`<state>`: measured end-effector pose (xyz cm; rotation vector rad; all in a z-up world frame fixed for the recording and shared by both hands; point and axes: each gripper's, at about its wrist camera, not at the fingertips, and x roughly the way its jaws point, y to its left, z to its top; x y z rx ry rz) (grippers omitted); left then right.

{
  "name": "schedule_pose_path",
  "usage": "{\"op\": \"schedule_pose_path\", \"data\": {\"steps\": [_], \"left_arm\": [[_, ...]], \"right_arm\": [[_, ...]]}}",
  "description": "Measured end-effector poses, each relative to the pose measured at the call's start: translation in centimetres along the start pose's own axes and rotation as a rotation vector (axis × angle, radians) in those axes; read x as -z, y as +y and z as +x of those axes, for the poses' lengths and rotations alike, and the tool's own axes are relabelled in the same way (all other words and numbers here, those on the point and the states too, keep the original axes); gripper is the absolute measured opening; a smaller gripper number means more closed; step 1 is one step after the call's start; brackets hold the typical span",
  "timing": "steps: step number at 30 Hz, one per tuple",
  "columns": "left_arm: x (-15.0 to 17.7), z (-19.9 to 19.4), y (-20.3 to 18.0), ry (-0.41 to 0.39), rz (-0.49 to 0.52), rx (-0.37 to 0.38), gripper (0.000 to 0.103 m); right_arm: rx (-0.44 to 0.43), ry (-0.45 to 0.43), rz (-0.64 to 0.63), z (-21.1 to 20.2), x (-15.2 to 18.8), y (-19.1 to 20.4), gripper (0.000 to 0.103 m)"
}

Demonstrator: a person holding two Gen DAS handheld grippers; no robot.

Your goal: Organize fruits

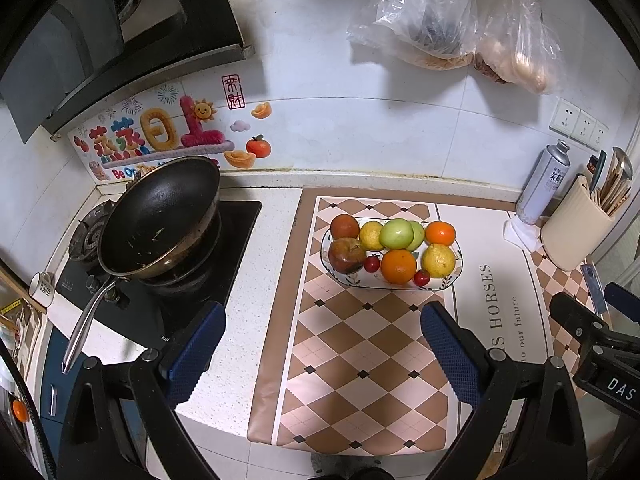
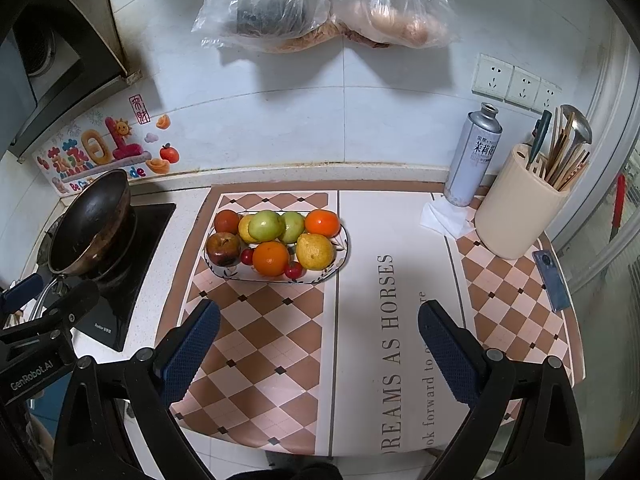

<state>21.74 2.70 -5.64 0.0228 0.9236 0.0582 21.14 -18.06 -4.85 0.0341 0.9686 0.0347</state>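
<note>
An oval patterned plate (image 1: 456, 276) (image 2: 340, 258) stands on the checked mat and holds the fruit: oranges (image 1: 398, 266) (image 2: 271, 258), yellow lemons (image 1: 438, 261) (image 2: 315, 251), green apples (image 1: 397, 233) (image 2: 265, 225), a dark red apple (image 1: 346, 255) (image 2: 223, 249) and small red cherries (image 1: 372, 264) (image 2: 293, 270). My left gripper (image 1: 322, 326) is open and empty, near of the plate. My right gripper (image 2: 320, 322) is open and empty, near and right of the plate. Each gripper shows at the edge of the other's view.
A black wok (image 1: 160, 216) (image 2: 90, 220) sits on the gas stove at the left. A spray can (image 1: 544, 182) (image 2: 472, 156), a beige utensil holder (image 1: 576, 232) (image 2: 520, 208) and a small knife (image 2: 551, 280) stand at the right. Plastic bags (image 2: 320, 0) hang on the wall.
</note>
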Motion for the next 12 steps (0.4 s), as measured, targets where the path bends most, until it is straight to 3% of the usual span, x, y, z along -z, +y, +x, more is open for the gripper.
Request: {"op": "schedule_pose_path", "data": {"steps": [12], "left_arm": [[0.2, -0.26, -0.12, -0.011, 0.001, 0.006, 0.1]], "right_arm": [[0.002, 0.0, 0.002, -0.1, 0.4, -0.27, 0.101]]}}
